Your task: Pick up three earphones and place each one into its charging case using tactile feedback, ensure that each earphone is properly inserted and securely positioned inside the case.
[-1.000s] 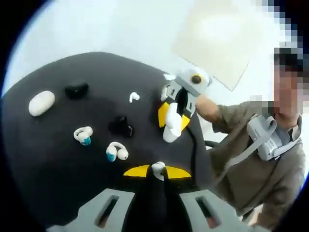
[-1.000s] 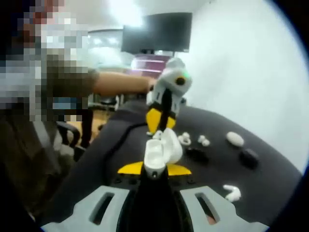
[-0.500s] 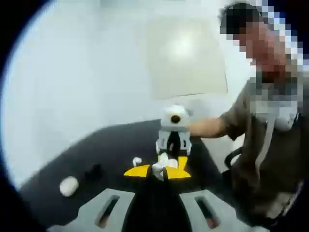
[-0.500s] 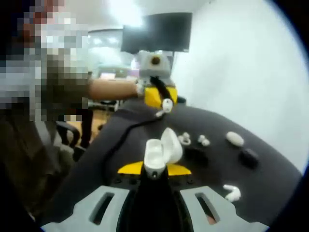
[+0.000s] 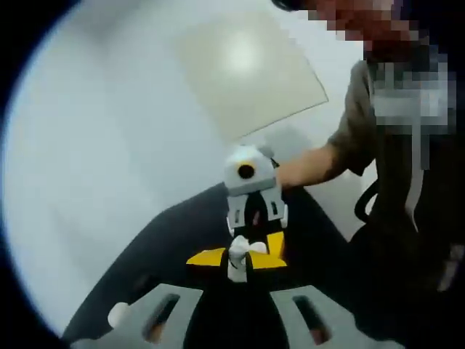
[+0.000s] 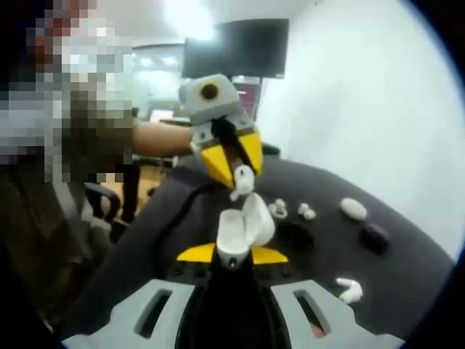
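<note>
In the right gripper view the right gripper [image 6: 232, 256] has its yellow-tipped jaws pinched on the base of an open white charging case [image 6: 238, 233], held upright with the lid swung back toward 1 o'clock and the socket mouth facing up toward 12. The left gripper [image 6: 237, 174] comes in from 11 o'clock, jaws pressed together on a white earphone [image 6: 243, 182] that hangs below its tips. The earphone sits just above the case mouth, near but apart from it, and a shade toward 1 o'clock of the opening. Its long axis looks roughly in line with the case's own upright axis, though blur keeps me from reading which end points down.

In the left gripper view the same earphone [image 5: 238, 256] shows at the tips of the left gripper [image 5: 237, 260], with the right gripper [image 5: 251, 218] just beyond it at 12 o'clock; the case is hard to make out there.

The coming move turns on that small gap: my judgement is that the left gripper must carry the earphone down toward 6 o'clock, nudged slightly toward 7, into the socket while the right holds steady. Other earphones [image 6: 350, 291] and cases [image 6: 354, 209] lie on the dark table [image 6: 407, 283], at 3 to 4 o'clock of the held case
</note>
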